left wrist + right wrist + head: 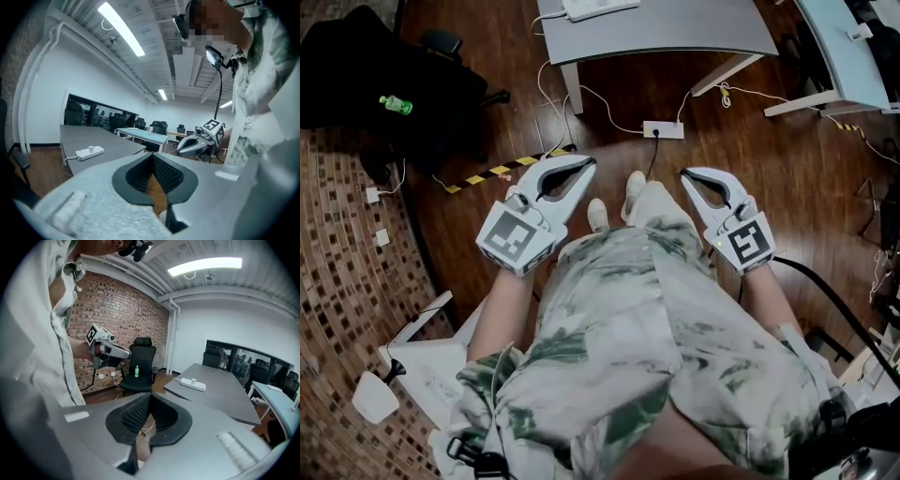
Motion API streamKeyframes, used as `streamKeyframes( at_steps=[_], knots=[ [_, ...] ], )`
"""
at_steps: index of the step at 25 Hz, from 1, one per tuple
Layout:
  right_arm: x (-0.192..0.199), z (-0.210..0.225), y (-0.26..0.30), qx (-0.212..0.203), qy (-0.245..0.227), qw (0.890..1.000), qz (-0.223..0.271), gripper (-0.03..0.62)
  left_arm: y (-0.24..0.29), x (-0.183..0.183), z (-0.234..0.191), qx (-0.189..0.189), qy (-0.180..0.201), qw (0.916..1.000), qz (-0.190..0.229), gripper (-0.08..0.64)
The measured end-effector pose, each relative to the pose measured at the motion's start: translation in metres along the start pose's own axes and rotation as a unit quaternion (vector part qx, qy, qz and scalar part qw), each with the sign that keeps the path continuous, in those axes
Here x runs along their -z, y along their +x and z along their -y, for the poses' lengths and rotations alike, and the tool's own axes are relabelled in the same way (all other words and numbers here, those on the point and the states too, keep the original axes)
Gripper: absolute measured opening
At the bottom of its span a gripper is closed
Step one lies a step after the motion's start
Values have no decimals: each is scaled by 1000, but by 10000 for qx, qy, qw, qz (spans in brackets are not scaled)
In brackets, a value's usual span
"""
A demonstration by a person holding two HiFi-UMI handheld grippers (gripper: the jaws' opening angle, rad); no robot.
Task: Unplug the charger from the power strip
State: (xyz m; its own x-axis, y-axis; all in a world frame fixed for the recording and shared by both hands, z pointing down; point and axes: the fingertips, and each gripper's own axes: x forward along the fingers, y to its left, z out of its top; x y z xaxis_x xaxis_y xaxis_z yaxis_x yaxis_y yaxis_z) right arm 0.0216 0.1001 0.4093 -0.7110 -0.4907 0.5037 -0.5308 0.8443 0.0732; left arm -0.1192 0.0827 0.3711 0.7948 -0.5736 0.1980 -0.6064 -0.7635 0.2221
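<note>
A white power strip [89, 152] lies on the grey desk [110, 145] with a small white charger [91, 148] plugged into it. The same strip [193, 384] shows in the right gripper view and at the top edge of the head view [598, 7]. Both grippers hang in front of the person's legs, well short of the desk. My left gripper [587, 165] is shut and empty, its toothed pads meeting [152, 159]. My right gripper [686, 174] is likewise shut with nothing in it [149, 398].
A second power strip [663, 129] with a black cable lies on the wooden floor below the desk. A black chair [140, 363] with a green bottle [137, 371] stands by the brick wall. Yellow-black tape [502, 170] and loose cables cross the floor.
</note>
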Motion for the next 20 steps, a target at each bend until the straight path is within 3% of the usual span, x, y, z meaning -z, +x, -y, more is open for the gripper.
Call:
streamKeyframes(
  at_steps=[3,17,20],
  knots=[
    [-4,34,26,-12,114,9999,-24,6,24,-6,-27,-31,-64,10000,-18,2],
    [-26,216,179,-684,-194,9974,90,6,167,-26,-175,-496,71,9966,-651,5],
    [-31,246,219,-688,-104,9976,38,6,195,-26,-206,-574,19,9954,-772,40]
  ],
)
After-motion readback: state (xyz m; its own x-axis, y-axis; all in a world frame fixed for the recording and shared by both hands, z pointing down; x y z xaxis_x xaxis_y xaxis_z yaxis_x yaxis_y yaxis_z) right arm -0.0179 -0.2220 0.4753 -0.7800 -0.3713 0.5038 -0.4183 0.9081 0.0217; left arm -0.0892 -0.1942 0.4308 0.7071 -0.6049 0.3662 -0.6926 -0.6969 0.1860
